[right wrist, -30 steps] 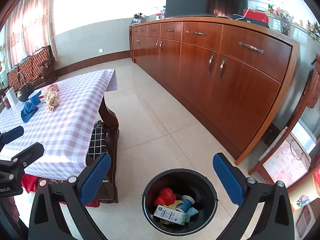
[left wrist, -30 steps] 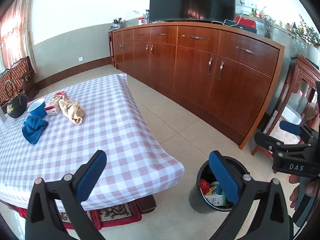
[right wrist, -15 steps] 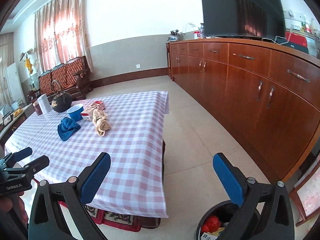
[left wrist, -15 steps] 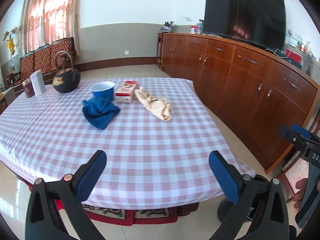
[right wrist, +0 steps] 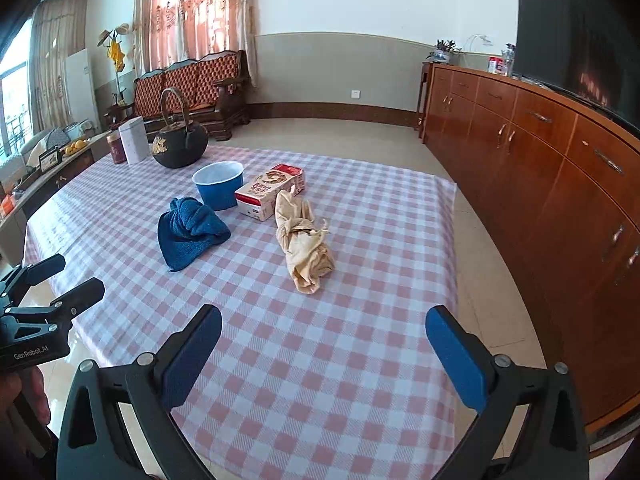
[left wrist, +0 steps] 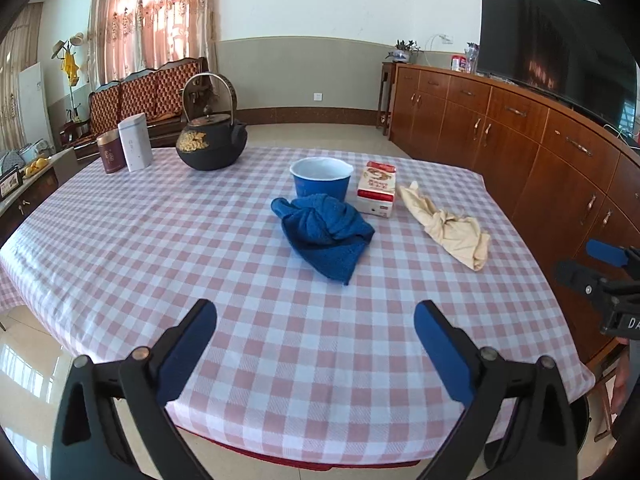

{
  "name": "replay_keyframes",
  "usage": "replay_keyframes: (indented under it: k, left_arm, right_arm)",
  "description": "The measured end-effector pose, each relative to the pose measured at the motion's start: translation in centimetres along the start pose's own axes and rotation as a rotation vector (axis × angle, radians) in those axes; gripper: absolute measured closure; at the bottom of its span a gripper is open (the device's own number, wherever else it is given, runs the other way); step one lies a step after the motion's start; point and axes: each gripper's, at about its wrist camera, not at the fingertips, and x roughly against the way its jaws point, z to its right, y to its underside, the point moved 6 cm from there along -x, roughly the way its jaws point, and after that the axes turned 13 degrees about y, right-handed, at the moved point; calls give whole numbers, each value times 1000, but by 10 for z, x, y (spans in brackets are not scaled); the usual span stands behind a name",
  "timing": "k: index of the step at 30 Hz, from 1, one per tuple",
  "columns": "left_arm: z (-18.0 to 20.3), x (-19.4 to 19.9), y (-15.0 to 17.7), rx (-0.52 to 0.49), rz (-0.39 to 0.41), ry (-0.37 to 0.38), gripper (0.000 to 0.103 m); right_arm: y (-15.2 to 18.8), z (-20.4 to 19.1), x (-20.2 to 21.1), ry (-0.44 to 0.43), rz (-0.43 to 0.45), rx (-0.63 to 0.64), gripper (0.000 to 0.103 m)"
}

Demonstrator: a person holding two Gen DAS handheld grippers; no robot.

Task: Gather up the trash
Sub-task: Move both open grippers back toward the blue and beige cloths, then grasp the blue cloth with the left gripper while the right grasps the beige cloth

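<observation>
On the pink-checked table [left wrist: 160, 240] [right wrist: 380, 220] lie a crumpled tan paper bag [left wrist: 448, 228] [right wrist: 306, 242], a red and white carton [left wrist: 377, 188] [right wrist: 270, 190], a blue paper bowl [left wrist: 321, 178] [right wrist: 219, 184] and a bunched blue cloth [left wrist: 326, 232] [right wrist: 188, 230]. My left gripper [left wrist: 316, 346] hangs open over the near table edge, nothing between its fingers. My right gripper [right wrist: 324, 350] is open too, short of the tan bag. Each gripper shows at the edge of the other's view [left wrist: 600, 268] [right wrist: 44, 288].
A black iron kettle [left wrist: 212, 144] [right wrist: 180, 144] and two tins [left wrist: 126, 148] [right wrist: 128, 146] stand at the table's far side. A long wooden cabinet [left wrist: 540, 148] [right wrist: 560, 168] with a TV [left wrist: 556, 44] runs along the right. A carved sofa [right wrist: 196, 88] is at the back.
Both grippers swung left and up from the floor bin to face the table. The bin has left both views; the table items now sit much closer. Both stayed open.
</observation>
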Motion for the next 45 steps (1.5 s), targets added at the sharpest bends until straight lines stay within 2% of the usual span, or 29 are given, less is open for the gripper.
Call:
replay_keyframes:
  k: [2, 4, 11, 13, 17, 20, 22, 26, 30, 32, 36, 38, 45]
  left_arm:
    - [-6, -15, -5, 10, -17, 13, 4]
    - [-8, -27, -10, 13, -27, 20, 4]
    - [-4, -78, -27, -7, -89, 27, 5]
    - [-4, -92, -30, -7, -107, 35, 9]
    - [-4, -116, -35, -4, -138, 30, 9]
    - [-5, -132, -39, 7, -166, 23, 9]
    - [-7, -140, -42, 20, -177, 29, 9]
    - [-7, -155, -46, 24, -214, 28, 11]
    - [-6, -162, -47, 14, -239, 20, 24]
    - [-4, -159, -47, -2, -233, 29, 41]
    - [-1, -152, -45, -3, -221, 57, 57]
    - [0, -146, -43, 12, -210, 81, 69]
    - [12, -110, -28, -9, -152, 125, 74]
  right_arm:
    - [-10, -13, -21, -18, -27, 25, 6]
    - [-17, -22, -41, -39, -59, 41, 15]
    - [-24, -44, -111, -70, -162, 94, 26]
    - [-25, -47, -126, -74, -183, 99, 31]
    - [-28, -46, -146, -69, -198, 96, 40]
    - [-32, -34, -158, -43, -207, 59, 52]
    - [-36, -26, -163, -45, -210, 28, 65]
    - [-43, -14, -167, -39, -204, -19, 71]
    - [-45, -12, -166, -51, -196, -33, 77]
    - [-43, -10, -164, -56, -193, -43, 77]
    - [-38, -5, -156, -62, -185, -61, 77]
    - [-34, -2, -150, -60, -182, -68, 77]
    - [-27, 16, -119, -51, -151, -97, 77]
